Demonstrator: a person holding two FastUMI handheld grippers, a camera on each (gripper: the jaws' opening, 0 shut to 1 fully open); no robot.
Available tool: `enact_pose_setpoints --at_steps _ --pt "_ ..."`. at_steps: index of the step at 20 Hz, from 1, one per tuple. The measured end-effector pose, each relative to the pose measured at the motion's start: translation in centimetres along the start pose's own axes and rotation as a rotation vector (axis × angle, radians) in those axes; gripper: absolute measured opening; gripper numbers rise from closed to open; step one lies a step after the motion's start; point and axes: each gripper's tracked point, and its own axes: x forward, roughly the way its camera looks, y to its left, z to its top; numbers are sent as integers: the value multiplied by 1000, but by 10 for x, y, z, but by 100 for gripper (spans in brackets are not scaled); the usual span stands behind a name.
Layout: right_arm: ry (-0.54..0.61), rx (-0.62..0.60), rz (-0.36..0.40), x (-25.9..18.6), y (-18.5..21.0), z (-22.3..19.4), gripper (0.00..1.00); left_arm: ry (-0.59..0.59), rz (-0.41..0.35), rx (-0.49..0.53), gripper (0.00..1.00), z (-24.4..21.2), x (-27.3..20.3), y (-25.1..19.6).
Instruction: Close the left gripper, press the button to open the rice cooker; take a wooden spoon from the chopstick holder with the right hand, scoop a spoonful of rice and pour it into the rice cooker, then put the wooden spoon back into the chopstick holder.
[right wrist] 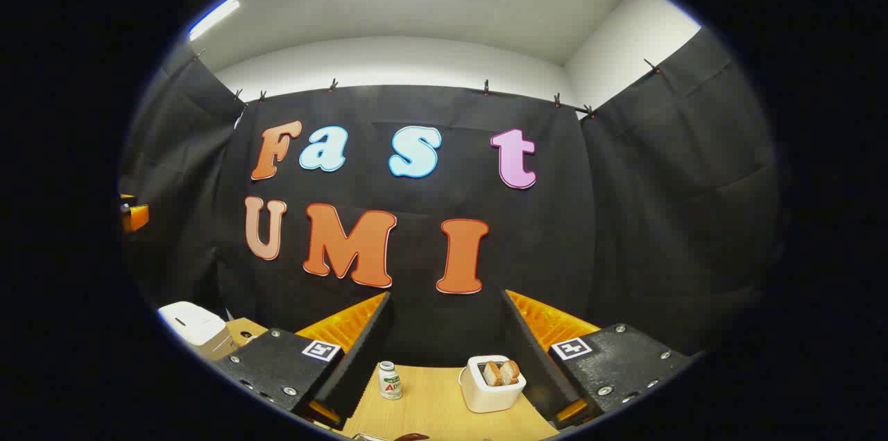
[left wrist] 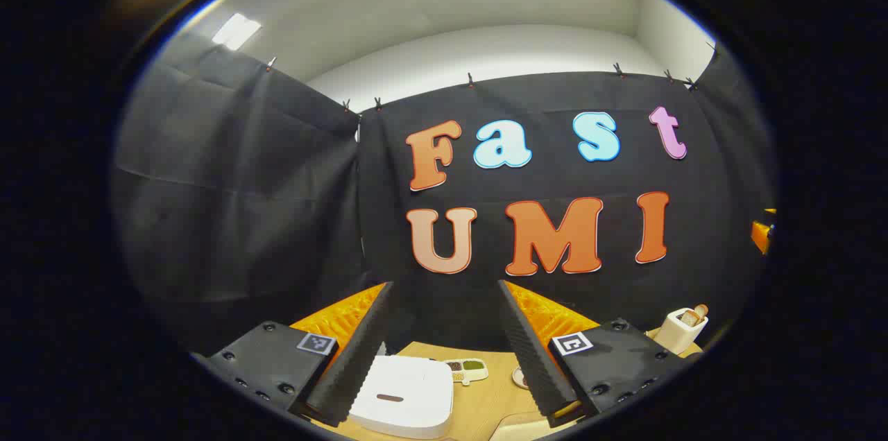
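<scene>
The white rice cooker (left wrist: 402,396) sits low in the left gripper view with its lid down and a dark slot-shaped button (left wrist: 390,397) on top. My left gripper (left wrist: 445,285) hovers above and just behind it, open, with nothing between the fingers. In the right gripper view the cooker (right wrist: 191,322) lies far to the left. My right gripper (right wrist: 445,295) is open too, held high over the wooden table (right wrist: 430,413). A dark curved piece (right wrist: 409,437) peeks in at the bottom edge; I cannot tell what it is.
A white toaster-like box (right wrist: 492,378) with two brown slices stands ahead of the right gripper, with a small white bottle (right wrist: 390,381) to its left. A little divided dish of grains (left wrist: 466,369) lies beside the cooker. The same white box (left wrist: 683,326) stands far right.
</scene>
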Motion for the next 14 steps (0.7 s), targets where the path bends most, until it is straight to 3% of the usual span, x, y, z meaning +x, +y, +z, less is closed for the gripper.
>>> enact_pose_setpoints --at_steps 5,12,14 --pt "-8 6 5 -3 39 15 95 -7 -54 37 100 0 5 11" --pt "-16 7 5 -13 66 31 94 31 1 34 97 -21 7 59" --pt "-4 36 7 -13 69 31 94 33 -15 31 100 -23 6 58"
